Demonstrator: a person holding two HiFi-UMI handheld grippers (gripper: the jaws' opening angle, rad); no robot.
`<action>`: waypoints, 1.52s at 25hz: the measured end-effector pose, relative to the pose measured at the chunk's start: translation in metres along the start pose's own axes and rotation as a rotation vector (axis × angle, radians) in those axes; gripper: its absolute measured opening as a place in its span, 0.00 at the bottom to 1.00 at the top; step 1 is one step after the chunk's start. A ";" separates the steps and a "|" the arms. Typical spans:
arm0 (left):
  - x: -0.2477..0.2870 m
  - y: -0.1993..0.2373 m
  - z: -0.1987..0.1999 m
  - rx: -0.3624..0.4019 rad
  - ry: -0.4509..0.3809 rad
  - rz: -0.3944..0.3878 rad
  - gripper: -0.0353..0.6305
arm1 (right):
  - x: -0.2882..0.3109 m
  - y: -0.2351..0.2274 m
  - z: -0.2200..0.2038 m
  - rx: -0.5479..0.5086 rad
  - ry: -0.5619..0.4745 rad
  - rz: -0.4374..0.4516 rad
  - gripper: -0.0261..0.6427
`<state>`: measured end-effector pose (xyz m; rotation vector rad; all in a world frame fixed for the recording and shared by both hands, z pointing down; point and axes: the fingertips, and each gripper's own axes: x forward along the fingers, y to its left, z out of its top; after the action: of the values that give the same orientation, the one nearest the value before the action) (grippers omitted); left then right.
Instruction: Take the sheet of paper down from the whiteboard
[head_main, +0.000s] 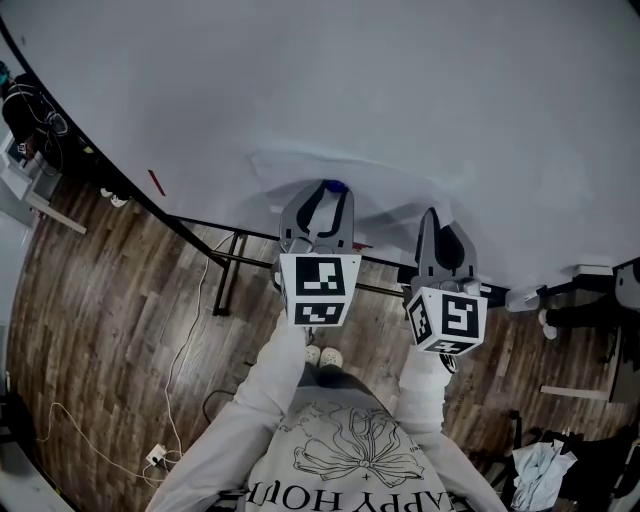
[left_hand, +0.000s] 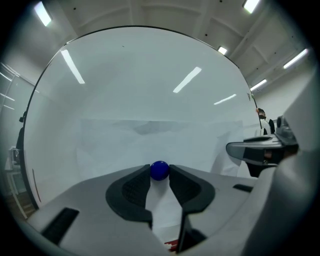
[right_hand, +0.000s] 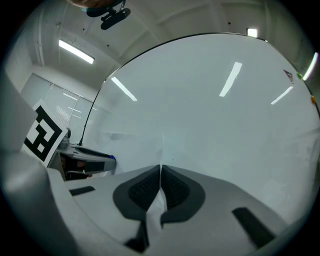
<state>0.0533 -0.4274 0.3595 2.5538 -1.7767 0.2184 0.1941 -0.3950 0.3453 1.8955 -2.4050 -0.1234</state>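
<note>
The white sheet of paper lies flat on the whiteboard, with a crease near its top. A round blue magnet sits on the sheet, and my left gripper is shut on it, both pads touching the ball. In the head view the magnet shows just past the left gripper. My right gripper is shut on the sheet's right edge; the paper runs back between the pads. The right gripper stands just right of the left one.
The whiteboard's dark stand rests on a wooden floor. A white cable and power strip lie at the lower left. A short red mark shows on the board's left. Clutter stands at the far left and right edges.
</note>
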 end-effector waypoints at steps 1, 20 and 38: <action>0.000 0.000 0.000 -0.006 0.002 -0.006 0.23 | 0.000 0.000 0.000 0.003 0.001 -0.001 0.04; -0.023 0.056 0.024 -0.030 -0.057 0.072 0.23 | -0.027 -0.057 -0.002 0.001 0.031 -0.214 0.04; -0.016 0.065 0.025 -0.019 -0.075 0.062 0.23 | -0.043 -0.080 -0.004 0.007 0.048 -0.326 0.04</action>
<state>-0.0102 -0.4379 0.3283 2.5283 -1.8757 0.1082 0.2822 -0.3716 0.3396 2.2507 -2.0502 -0.0870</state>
